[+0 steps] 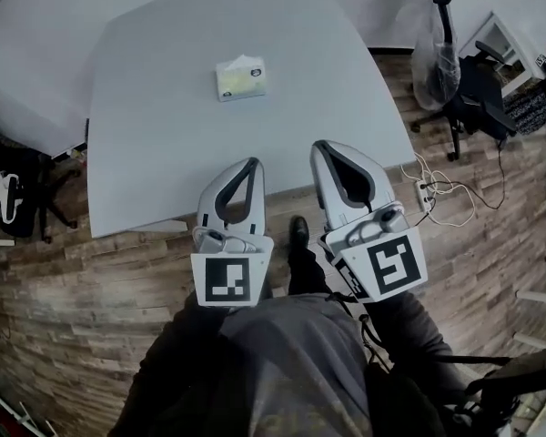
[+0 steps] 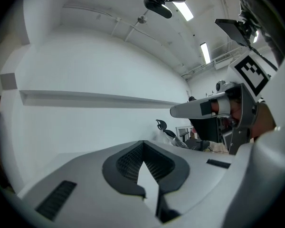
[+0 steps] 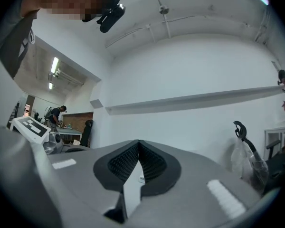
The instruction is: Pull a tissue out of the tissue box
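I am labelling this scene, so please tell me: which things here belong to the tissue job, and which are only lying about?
For the job: pale green cardboard tissue box, its white tissue, left gripper, right gripper.
Lying about: black office chair, clear plastic bag, white power strip.

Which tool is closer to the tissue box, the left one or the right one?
Left. The left tool is short of the tissue box, almost straight in line with it; the right tool is off to the box's right, slightly farther away.
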Demonstrator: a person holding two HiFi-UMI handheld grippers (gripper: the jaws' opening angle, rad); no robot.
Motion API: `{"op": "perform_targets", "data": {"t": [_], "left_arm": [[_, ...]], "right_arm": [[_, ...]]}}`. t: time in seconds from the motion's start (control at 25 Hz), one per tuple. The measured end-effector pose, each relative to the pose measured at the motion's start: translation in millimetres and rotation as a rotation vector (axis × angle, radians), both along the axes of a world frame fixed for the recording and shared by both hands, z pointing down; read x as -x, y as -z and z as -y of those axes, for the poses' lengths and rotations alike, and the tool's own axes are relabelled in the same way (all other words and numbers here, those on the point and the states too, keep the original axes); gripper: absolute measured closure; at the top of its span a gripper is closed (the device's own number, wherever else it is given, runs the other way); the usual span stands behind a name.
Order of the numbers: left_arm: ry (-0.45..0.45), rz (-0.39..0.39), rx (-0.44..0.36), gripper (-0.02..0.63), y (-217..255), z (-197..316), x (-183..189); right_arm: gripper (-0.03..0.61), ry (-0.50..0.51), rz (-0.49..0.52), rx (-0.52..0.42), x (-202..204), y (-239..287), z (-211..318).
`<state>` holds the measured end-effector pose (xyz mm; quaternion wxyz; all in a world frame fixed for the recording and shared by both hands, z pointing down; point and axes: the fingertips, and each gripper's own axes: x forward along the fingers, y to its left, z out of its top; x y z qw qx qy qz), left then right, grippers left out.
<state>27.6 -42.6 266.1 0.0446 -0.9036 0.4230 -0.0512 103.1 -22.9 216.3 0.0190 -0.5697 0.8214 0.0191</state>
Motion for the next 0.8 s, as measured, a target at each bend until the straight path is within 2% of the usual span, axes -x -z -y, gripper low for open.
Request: {"op": "perform_targets", "data": {"t": [0.12,0.28,0.48,0.8], "left_arm": [[0.032,0.038,0.016,0.617,-7,34,-22],[0.090,0.097,0.000,0.617,-13,80,-46],[0.172,0.101,0.004,0.617,-2,127,-58],[0.265,0.073,-0.014,0.617,7,175,-48]], "right_arm": [[0.575,0.045,0.001,0.017,-20,-14,40],[0.577,0.167,0.031,0.064,-29,-39,87],[0.577,0.273,0.053,0.075,-29,-39,136],[0.577,0.350,0.031,0.074,-23,-33,189]]}}
